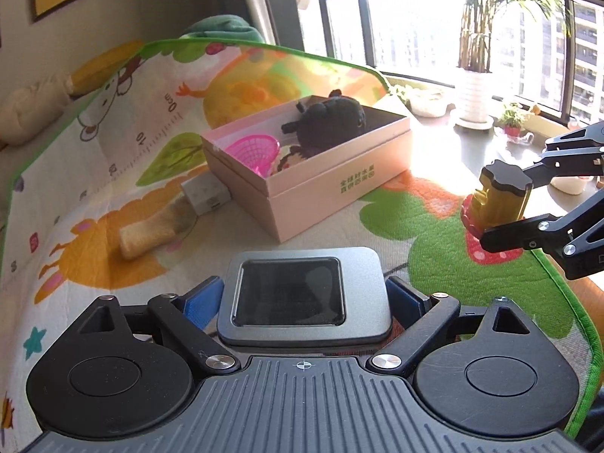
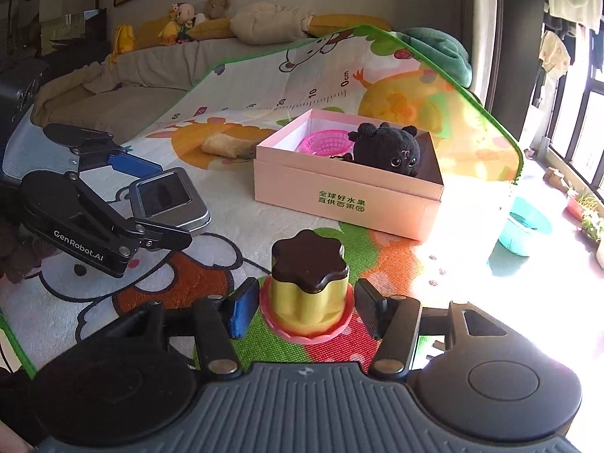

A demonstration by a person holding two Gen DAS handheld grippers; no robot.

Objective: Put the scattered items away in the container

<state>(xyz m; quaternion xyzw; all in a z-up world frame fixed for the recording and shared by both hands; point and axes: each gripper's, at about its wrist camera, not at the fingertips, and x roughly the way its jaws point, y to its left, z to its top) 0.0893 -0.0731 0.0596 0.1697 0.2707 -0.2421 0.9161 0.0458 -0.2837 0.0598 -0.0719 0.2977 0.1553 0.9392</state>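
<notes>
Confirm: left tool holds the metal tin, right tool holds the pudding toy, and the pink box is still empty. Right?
Not quite: the pink box is not empty. The right wrist view shows a black plush and a pink basket inside it. The rest stands: left tool on the metal tin, right tool on the pudding toy.

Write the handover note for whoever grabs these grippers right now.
Left gripper: clamped on the metal tin, off the mat.
Right gripper: clamped on the toy pudding.
Pink box sits open on the mat; black plush and pink basket already inside.
Left to do: drop tin and pudding into the box, then fetch the beige roll and white block lying left of the box.
</notes>
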